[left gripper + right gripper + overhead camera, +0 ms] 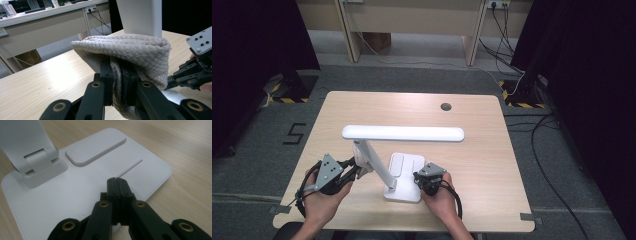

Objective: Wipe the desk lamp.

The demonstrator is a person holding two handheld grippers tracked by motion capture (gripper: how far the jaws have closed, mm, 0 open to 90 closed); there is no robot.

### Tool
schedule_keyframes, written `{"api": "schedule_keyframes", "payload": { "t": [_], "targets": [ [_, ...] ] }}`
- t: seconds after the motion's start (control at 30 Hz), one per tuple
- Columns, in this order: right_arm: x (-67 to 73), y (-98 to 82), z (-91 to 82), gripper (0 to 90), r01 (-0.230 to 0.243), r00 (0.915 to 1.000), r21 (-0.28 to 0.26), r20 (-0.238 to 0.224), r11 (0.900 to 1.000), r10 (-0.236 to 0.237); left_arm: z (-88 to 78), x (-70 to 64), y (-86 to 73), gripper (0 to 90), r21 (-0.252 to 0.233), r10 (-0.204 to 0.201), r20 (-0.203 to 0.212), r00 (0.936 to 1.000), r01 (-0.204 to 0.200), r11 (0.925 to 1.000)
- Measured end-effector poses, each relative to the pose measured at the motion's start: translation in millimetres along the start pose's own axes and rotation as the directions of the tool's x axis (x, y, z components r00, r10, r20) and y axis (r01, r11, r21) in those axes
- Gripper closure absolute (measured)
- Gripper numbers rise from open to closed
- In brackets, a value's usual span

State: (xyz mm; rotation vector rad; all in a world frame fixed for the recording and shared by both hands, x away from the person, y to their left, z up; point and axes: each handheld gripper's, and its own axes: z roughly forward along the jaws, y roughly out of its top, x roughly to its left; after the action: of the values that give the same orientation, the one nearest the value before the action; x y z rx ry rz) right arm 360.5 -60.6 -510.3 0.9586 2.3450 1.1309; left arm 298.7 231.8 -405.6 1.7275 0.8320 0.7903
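A: In the high view we have the lamp (402, 150) at the centre of the surface (482, 150), its head lying across the middle of the frame. Our left gripper (354, 169) sits lower left against the lamp's arm, our right gripper (419, 179) lower centre on the base.

B: And in the left gripper view our fingers are clamped on a grey cloth (125, 50), which bunches up at frame centre against the white arm (140, 15) above it.

A: So we're in the wiping step, we judge: cloth on the arm, base steadied.

B: The right gripper view agrees. Those fingers (112, 185) are closed together with nothing between them, tips pressed on the base (62, 202) at centre frame, right of the hinge (37, 162).

A: Next we'd slide the cloth along the arm, keeping the fingers tight and the base pinned so the lamp doesn't tip.
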Motion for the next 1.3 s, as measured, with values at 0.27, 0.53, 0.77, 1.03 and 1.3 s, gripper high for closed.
{"api": "schedule_keyframes", "payload": {
  "t": [0.27, 0.53, 0.77, 1.03, 1.3],
  "targets": [
    [0.5, -0.2, -0.2, 90.0, -0.006, 1.0000, 0.001, -0.001, 1.000, 0.006, 1.4, -2.0, -2.5, 81.7, 0.004, -0.006, -0.003, 1.0000, 0.006, 1.0000],
    [0.3, -0.3, -0.1, 90.0, -0.005, 1.0000, -0.001, 0.000, 1.000, 0.005, 3.7, -3.9, -6.6, 81.7, 0.010, -0.016, -0.004, 0.9999, 0.016, 0.9998],
    [0.7, -0.4, -0.1, 90.0, -0.012, 0.9999, 0.001, -0.001, 1.000, 0.012, 5.8, -5.3, -10.6, 81.7, 0.018, -0.016, -0.002, 0.9999, 0.016, 0.9997],
    [0.7, -0.7, -0.2, 90.0, -0.013, 0.9999, -0.001, -0.001, 1.000, 0.013, 8.9, -8.2, -16.7, 81.6, 0.039, -0.016, 0.002, 0.9999, 0.016, 0.9991],
    [0.8, -0.7, 0.0, 90.0, -0.013, 0.9999, -0.003, -0.001, 1.000, 0.013, 12.2, -11.8, -21.4, 81.4, 0.056, -0.011, -0.003, 0.9999, 0.011, 0.9984]
  ]
}}
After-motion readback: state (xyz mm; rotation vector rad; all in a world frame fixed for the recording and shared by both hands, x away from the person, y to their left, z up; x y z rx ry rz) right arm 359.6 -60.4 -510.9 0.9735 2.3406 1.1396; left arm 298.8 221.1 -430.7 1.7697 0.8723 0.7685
